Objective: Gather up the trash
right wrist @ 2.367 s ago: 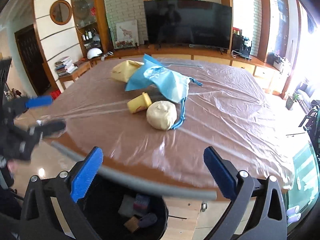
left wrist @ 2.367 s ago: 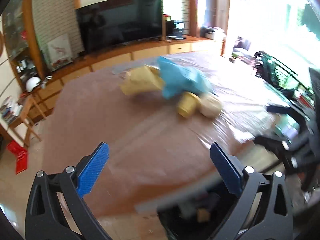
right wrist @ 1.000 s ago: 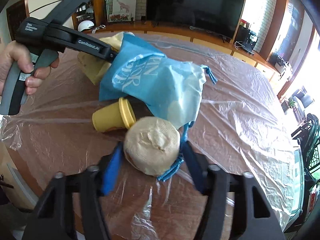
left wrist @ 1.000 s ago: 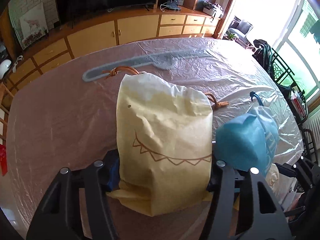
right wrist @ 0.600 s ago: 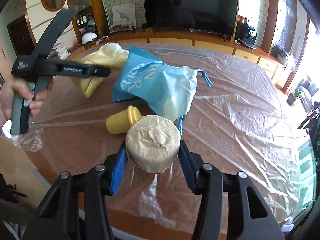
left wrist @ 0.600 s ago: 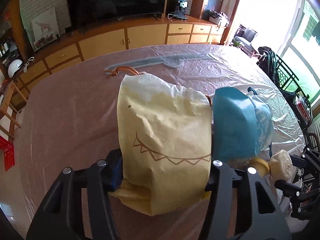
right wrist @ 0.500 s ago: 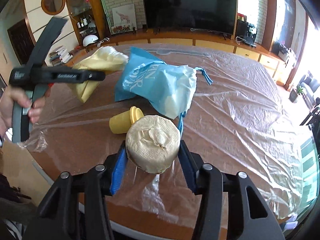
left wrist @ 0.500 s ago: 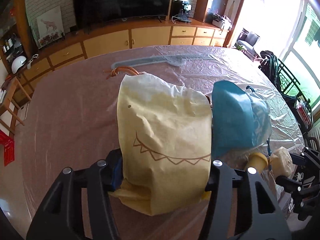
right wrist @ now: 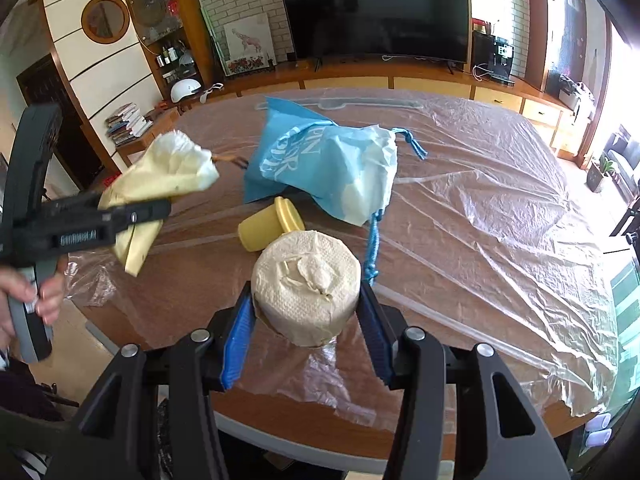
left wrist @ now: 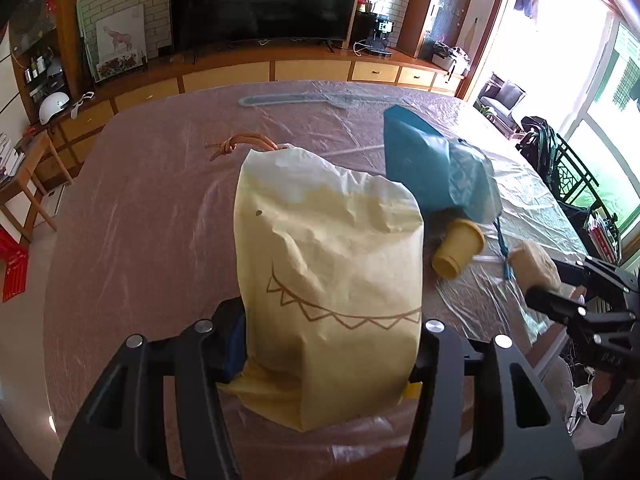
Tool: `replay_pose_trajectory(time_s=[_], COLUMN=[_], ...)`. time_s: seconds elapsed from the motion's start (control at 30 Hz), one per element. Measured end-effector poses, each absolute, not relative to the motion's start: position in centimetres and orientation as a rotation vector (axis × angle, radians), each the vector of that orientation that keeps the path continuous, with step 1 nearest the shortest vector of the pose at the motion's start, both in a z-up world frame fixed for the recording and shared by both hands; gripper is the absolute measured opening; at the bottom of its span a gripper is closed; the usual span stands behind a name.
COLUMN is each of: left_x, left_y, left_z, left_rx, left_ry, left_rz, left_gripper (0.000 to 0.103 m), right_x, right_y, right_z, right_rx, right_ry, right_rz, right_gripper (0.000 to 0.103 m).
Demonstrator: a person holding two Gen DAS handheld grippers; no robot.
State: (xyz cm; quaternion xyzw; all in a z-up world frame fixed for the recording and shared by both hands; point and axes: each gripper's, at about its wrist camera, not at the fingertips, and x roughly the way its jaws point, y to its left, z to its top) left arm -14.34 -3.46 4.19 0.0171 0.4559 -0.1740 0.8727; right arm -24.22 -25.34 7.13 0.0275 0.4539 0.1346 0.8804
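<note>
My left gripper (left wrist: 328,344) is shut on a cream paper bag (left wrist: 332,280) with a brown zigzag print and holds it above the table; the bag also shows at the left of the right wrist view (right wrist: 160,184). My right gripper (right wrist: 306,340) is shut on a beige paper roll (right wrist: 306,284) and holds it over the table's near edge; the roll shows at the right of the left wrist view (left wrist: 534,264). A blue drawstring bag (right wrist: 320,164) and a yellow cup (right wrist: 268,226) on its side lie on the table.
The round table (right wrist: 480,208) is covered with clear plastic sheet. A TV (right wrist: 372,12) and low cabinets stand behind it. A dark bin opening (right wrist: 256,456) shows below the table's near edge. Chairs and a window are at the right in the left wrist view (left wrist: 580,184).
Both grippers closed on their items, then lifted and drew back toward the near table edge: the left with the cream bag, the right with the roll. The blue bag and cup stayed put.
</note>
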Motion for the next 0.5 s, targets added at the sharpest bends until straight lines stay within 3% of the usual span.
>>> replay_pose_trajectory(time_s=[0.5], left_x=[-21.9], left_y=[-5.0], left_z=[4.5], left_rx=[0.046], left_ry=[0.927], left_rz=[-0.385], left_gripper=[0.056], right_x=[-27.4], right_y=[-24.8], right_z=[8.1], right_rx=[0.043], right_ry=[0.934], right_rz=[0.327], right_gripper=[0.049])
